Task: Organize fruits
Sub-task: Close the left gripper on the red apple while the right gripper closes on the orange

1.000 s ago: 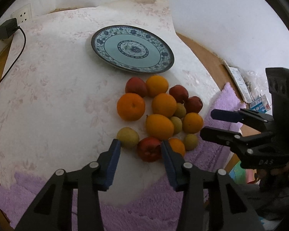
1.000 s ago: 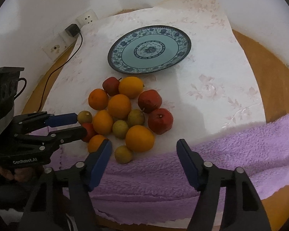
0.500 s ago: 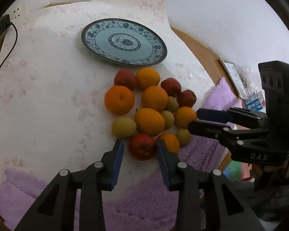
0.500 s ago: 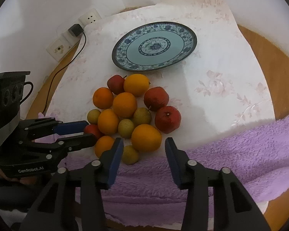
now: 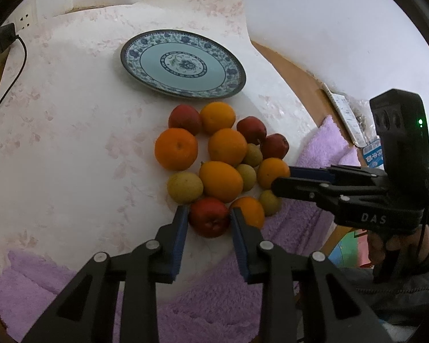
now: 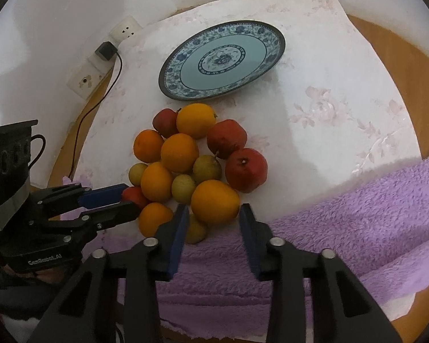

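Two grippers are set at the near edge of the fruit pile, presumably so edge pieces can be lifted w/o disturbing the rest. Left gripper (image 5: 209, 220) is placed around a red apple (image 5: 209, 217), jaws apart but close on both sides; contact can't be confirmed. Right gripper (image 6: 214, 218) is placed around a large orange (image 6: 215, 201), jaws apart, a gap visible on the right side. Fruit is heaped on the white floral cloth (image 5: 71, 143), approx. between the purple towel (image 6: 357, 214) and the empty blue-patterned plate (image 5: 231, 70), prob. the destination. Apple looks glossy, dark red; orange smooth, bright.
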The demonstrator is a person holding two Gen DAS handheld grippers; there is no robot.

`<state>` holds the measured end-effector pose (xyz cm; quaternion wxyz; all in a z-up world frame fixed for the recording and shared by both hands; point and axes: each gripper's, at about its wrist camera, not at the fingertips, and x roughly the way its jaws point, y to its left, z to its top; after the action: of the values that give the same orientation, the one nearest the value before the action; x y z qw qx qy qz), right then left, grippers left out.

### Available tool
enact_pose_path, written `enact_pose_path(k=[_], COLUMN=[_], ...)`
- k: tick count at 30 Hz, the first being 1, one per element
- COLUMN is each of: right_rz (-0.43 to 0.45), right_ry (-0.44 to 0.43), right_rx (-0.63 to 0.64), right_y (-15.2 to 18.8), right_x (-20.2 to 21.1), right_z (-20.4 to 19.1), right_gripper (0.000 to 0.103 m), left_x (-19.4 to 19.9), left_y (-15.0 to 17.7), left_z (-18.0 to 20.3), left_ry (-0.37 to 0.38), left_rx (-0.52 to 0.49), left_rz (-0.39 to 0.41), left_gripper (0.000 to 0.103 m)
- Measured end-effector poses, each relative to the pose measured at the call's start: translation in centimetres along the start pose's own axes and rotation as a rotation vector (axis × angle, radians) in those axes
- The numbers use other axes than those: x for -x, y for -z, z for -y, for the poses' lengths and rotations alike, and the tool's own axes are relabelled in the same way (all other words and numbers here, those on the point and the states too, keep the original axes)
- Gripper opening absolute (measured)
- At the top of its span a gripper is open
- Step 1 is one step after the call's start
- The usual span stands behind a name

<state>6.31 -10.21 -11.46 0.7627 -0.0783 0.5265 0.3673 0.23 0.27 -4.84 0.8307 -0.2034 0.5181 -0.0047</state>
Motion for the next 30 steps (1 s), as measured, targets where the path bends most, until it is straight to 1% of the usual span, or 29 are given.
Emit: enact_pose_path(k=[6, 12, 18, 24, 30], right_rz=[0.004, 0.031, 0.039, 0.059, 0.077], right_ry=[-0.011, -0.029, -0.038, -0.033, -0.046], right_rx=[0.005, 0.033, 0.053, 0.057, 0.064], right_y=[0.1, 0.2, 0.2, 0.0, -0.7], right_x=[0.2, 1.1, 1.4, 2.0, 2.5], right_z=[-0.1, -0.6, -1.2, -1.3, -1.7], right_gripper=[0.034, 0.034, 0.034, 0.034, 0.034], left_x=[0.3, 1.0, 1.3, 1.6, 1.9], left_y=[0.0, -0.1, -0.6, -1.6, -2.6], left_z=[0.0, -0.2, -0.5, -0.7, -1.1], left_ry=[0.003, 0.010, 0.011, 0.018, 0.015], left_rx=[0.000, 0.004, 0.008, 0.011, 0.015], left_rz=[0.005, 0.021, 0.027, 0.047, 0.069], left_gripper=[0.031, 0.031, 0.031, 0.031, 0.031])
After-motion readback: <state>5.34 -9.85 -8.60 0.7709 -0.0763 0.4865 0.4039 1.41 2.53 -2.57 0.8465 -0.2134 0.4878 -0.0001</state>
